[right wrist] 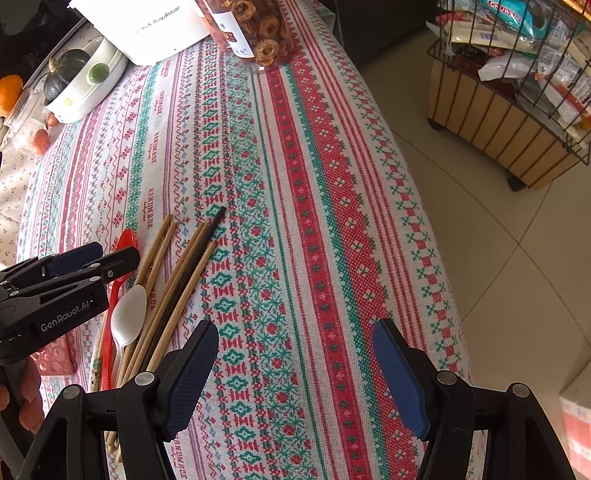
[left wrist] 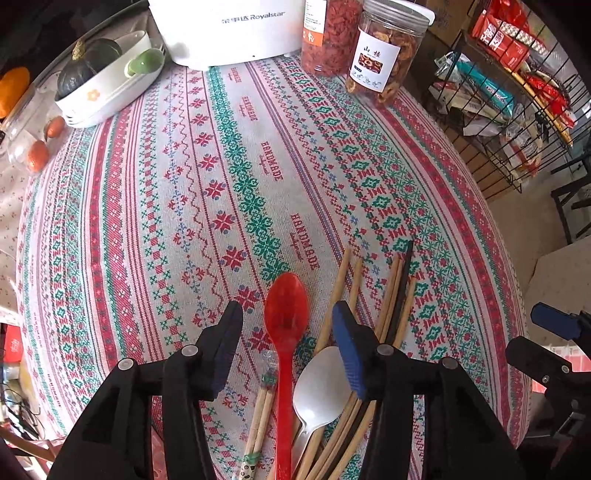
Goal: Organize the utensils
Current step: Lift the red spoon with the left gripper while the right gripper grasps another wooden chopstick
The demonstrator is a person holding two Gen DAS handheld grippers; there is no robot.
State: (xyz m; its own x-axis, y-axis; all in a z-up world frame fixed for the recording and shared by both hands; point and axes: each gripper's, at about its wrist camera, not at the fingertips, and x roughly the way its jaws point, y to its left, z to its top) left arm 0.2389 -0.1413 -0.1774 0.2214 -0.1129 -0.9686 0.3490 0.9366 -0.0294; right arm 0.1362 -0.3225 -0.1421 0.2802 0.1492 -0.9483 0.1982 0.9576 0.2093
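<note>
Hovering over the woven patterned tablecloth [left wrist: 229, 177], my left gripper [left wrist: 287, 347] stood half open, empty, its jaws astride the glossy red spoon [left wrist: 286, 325] (bowl pointing away). Beside it lay a white spoon [left wrist: 321, 384] and slim wooden chopsticks [left wrist: 391, 295], lengthwise. My right gripper [right wrist: 295, 373] gaped, empty.

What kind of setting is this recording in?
Probably a home dining or kitchen area: a patterned tablecloth, a Royalstar appliance, jars of dried food and a wire snack rack.

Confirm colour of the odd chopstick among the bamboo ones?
Black chopstick, lying among the tan ones; clearest in the right wrist view.
</note>
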